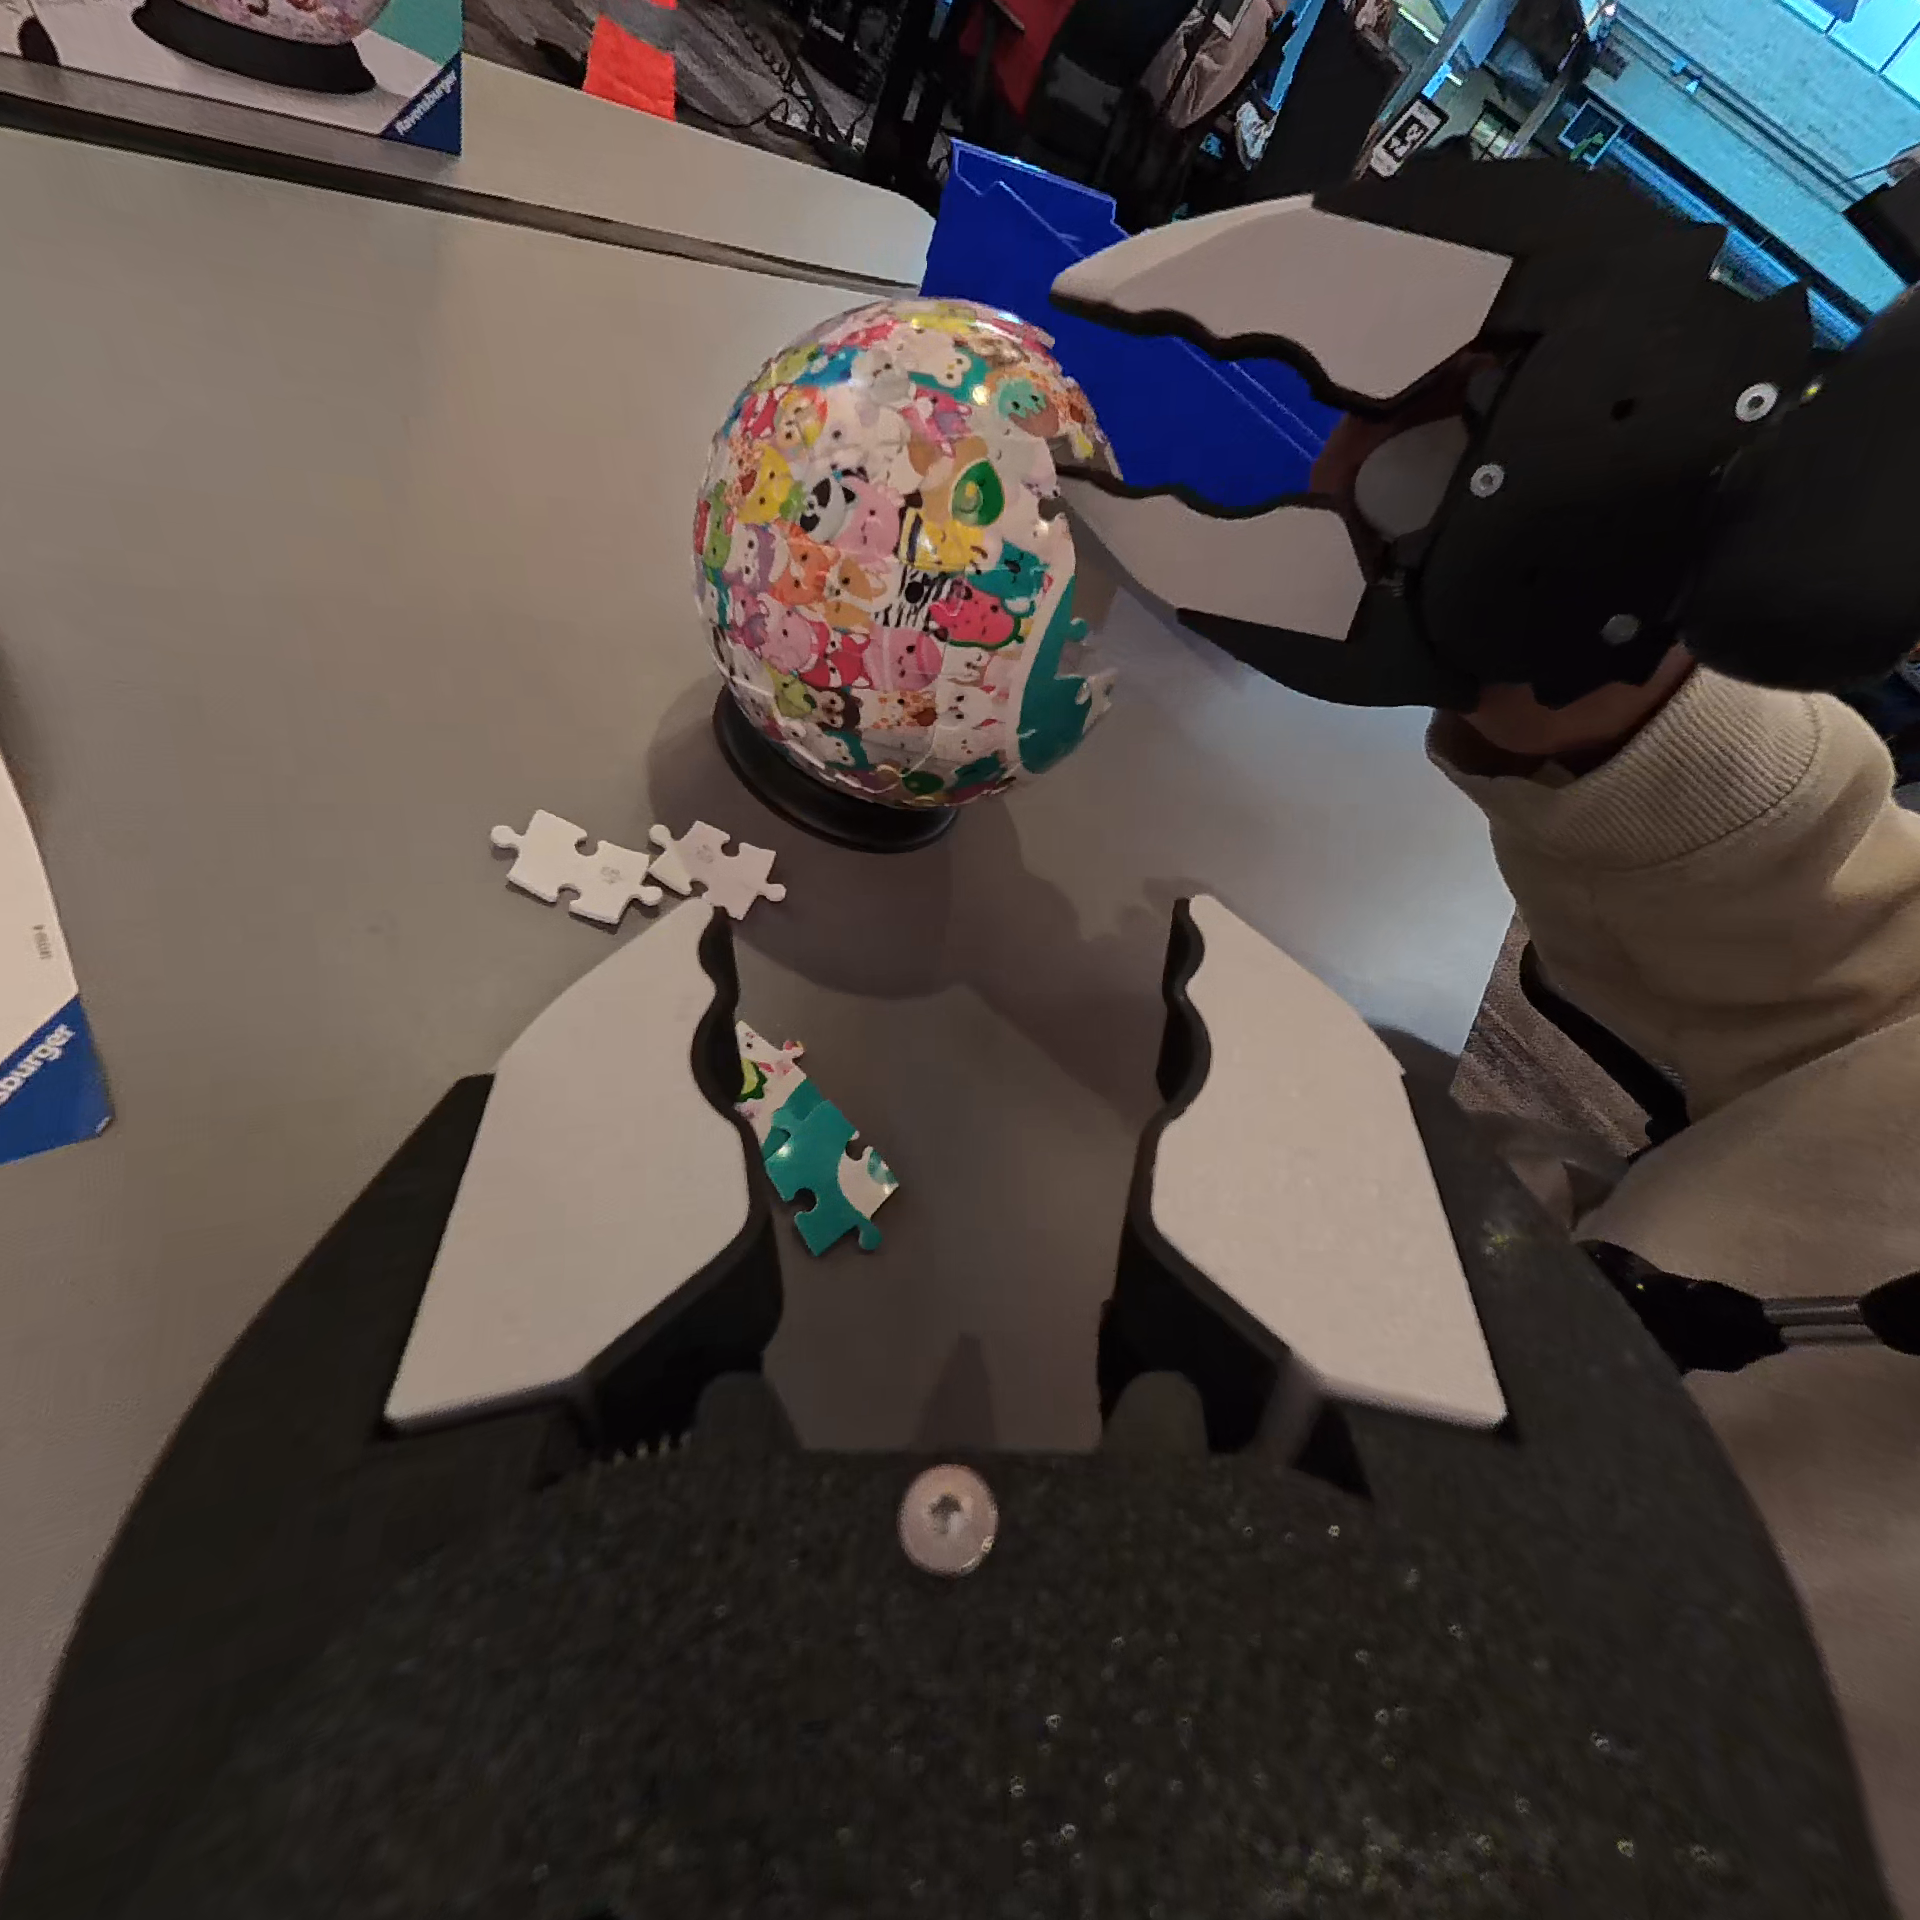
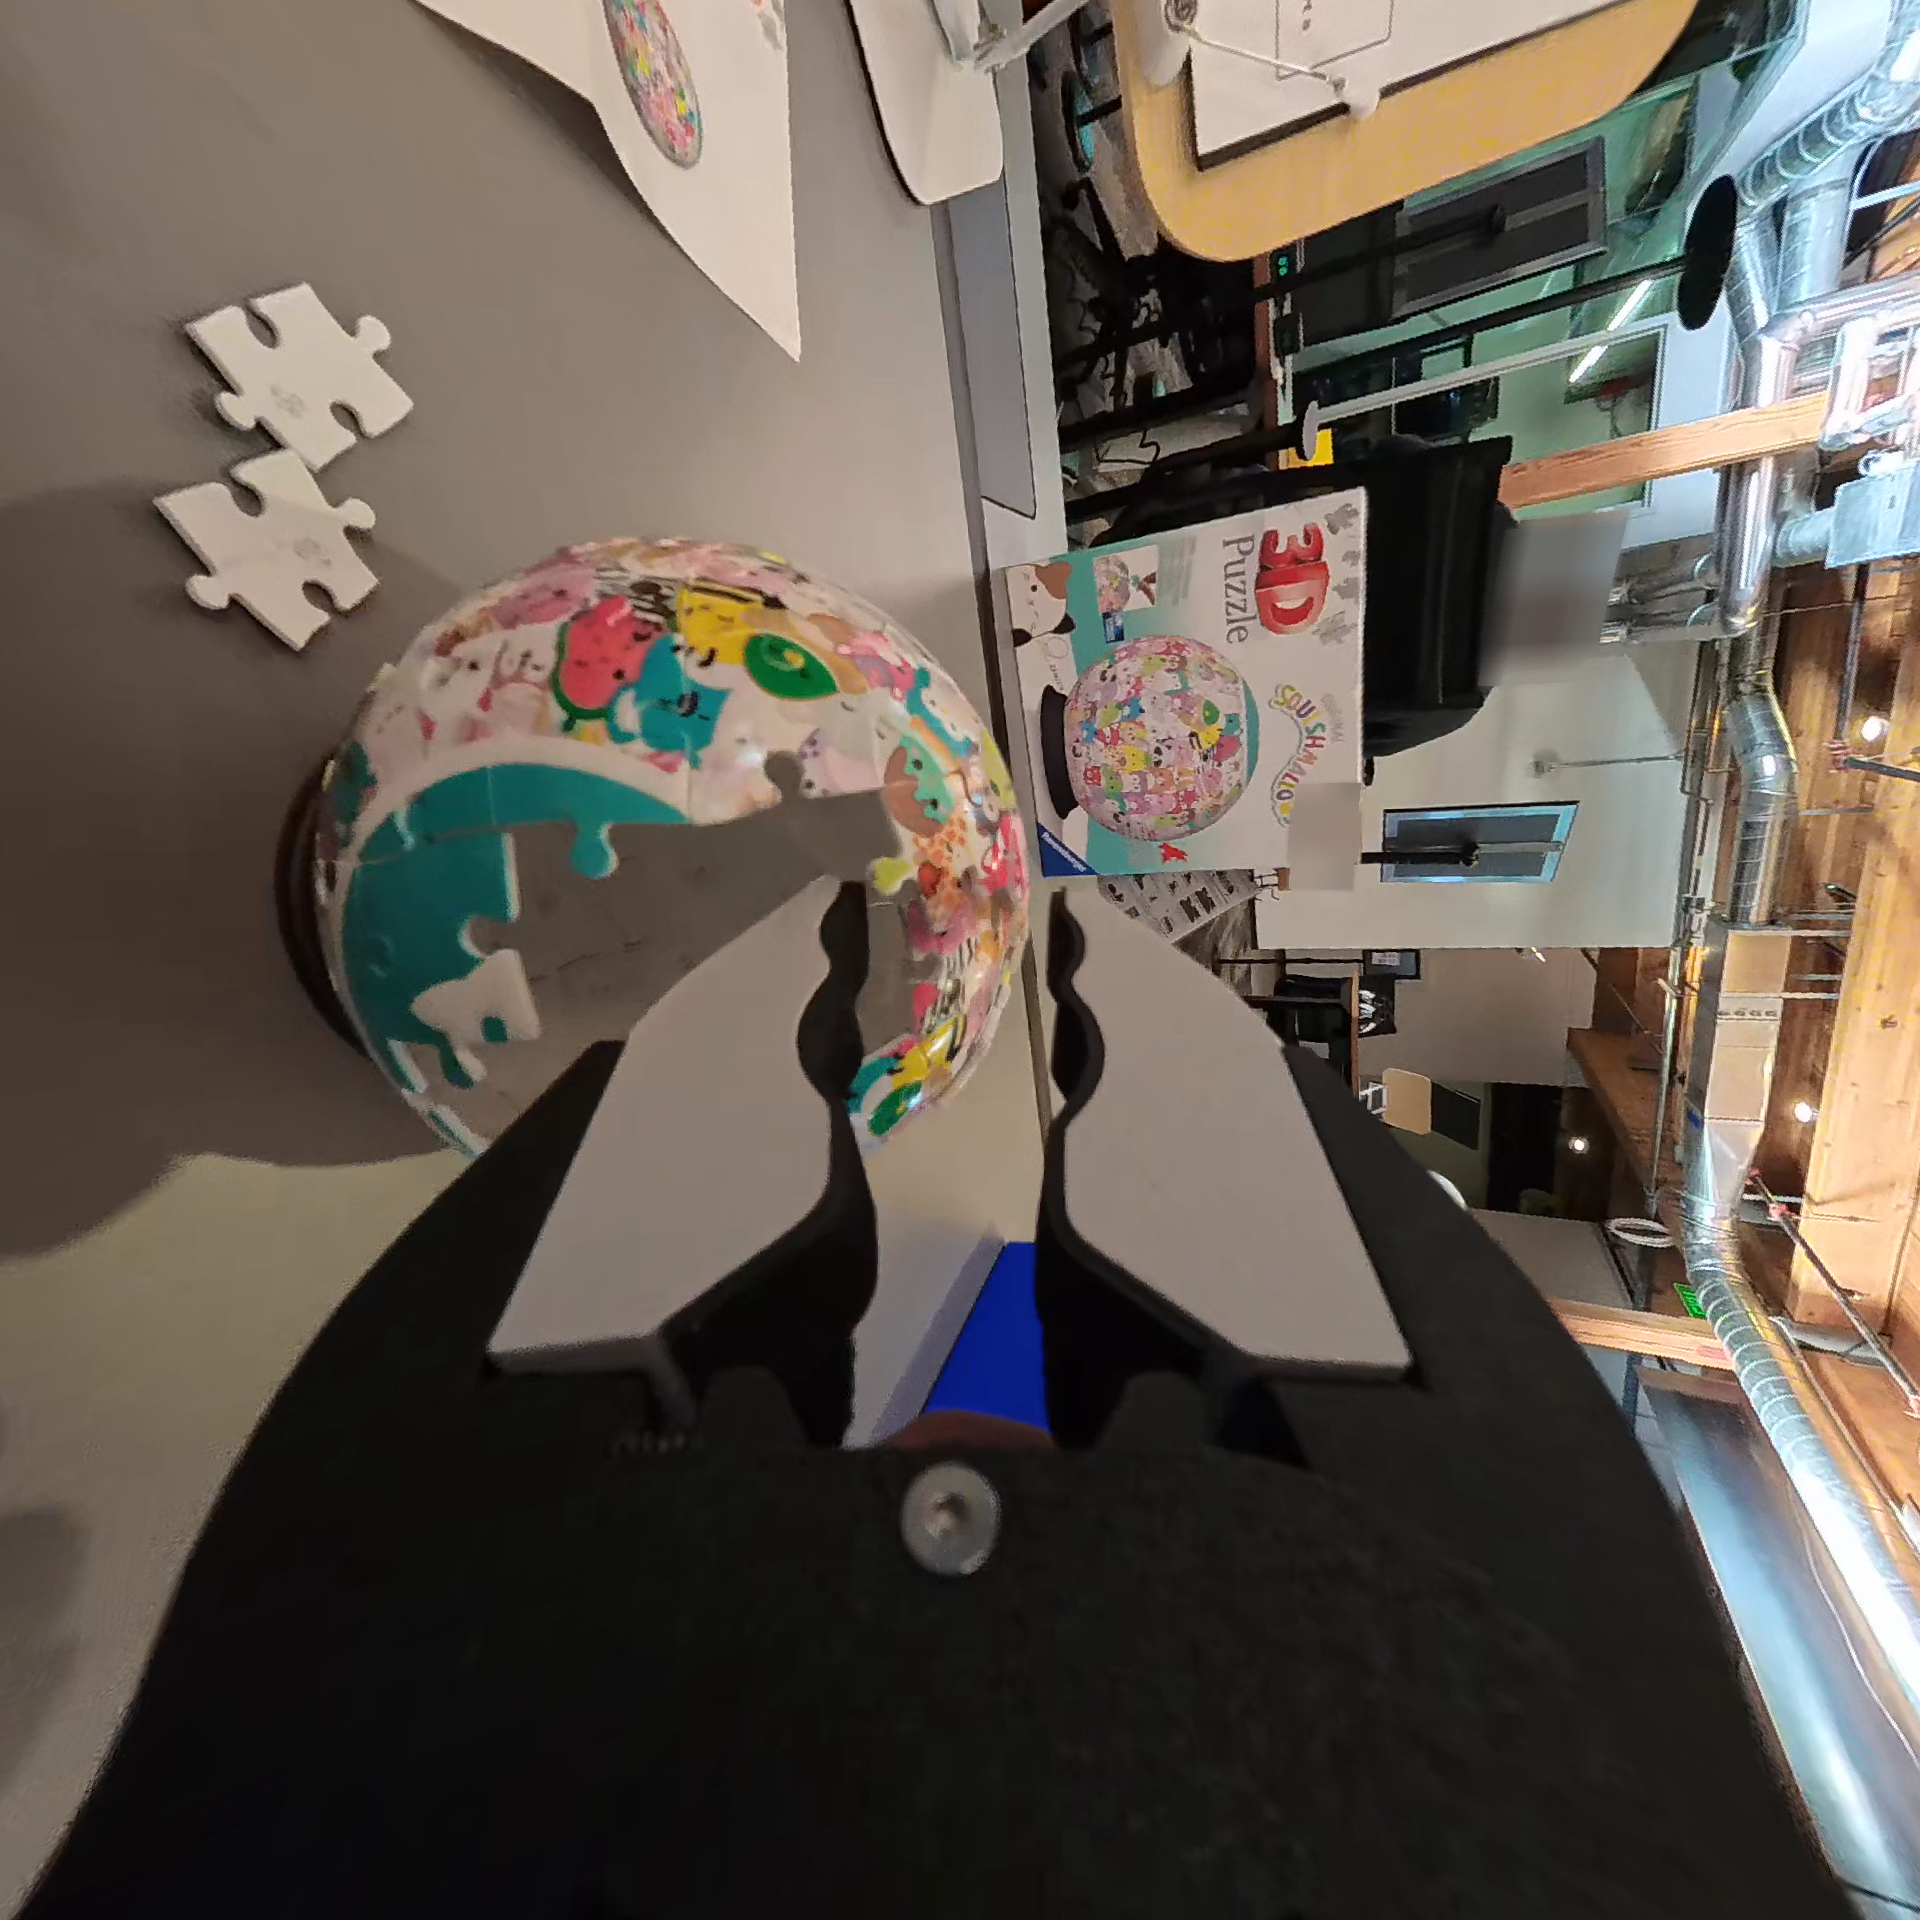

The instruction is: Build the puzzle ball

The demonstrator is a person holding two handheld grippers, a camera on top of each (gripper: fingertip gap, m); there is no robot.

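The colourful puzzle ball (image 1: 883, 561) stands on a black ring stand (image 1: 831, 805) on the grey table; its right side has a gap in the shell (image 2: 665, 894). My right gripper (image 2: 954, 904) is open. One finger (image 2: 727, 1091) reaches into the gap and the other sits outside, so the shell rim lies between them; it also shows in the left wrist view (image 1: 1065, 384). My left gripper (image 1: 951, 925) is open and empty, low over the table. A teal joined piece (image 1: 821, 1143) lies between its fingers, close to the left one. Two white face-down pieces (image 1: 582, 873) (image 1: 717, 868) lie beside the stand.
The puzzle box (image 2: 1184, 707) stands behind the ball at the table's far side. A printed sheet (image 2: 707, 156) lies on the table. A blue bin (image 1: 1143, 364) sits past the table edge. A person's cream sleeve (image 1: 1683, 862) is at the right. Across from one pair of fingers to the other is roughly 15 cm.
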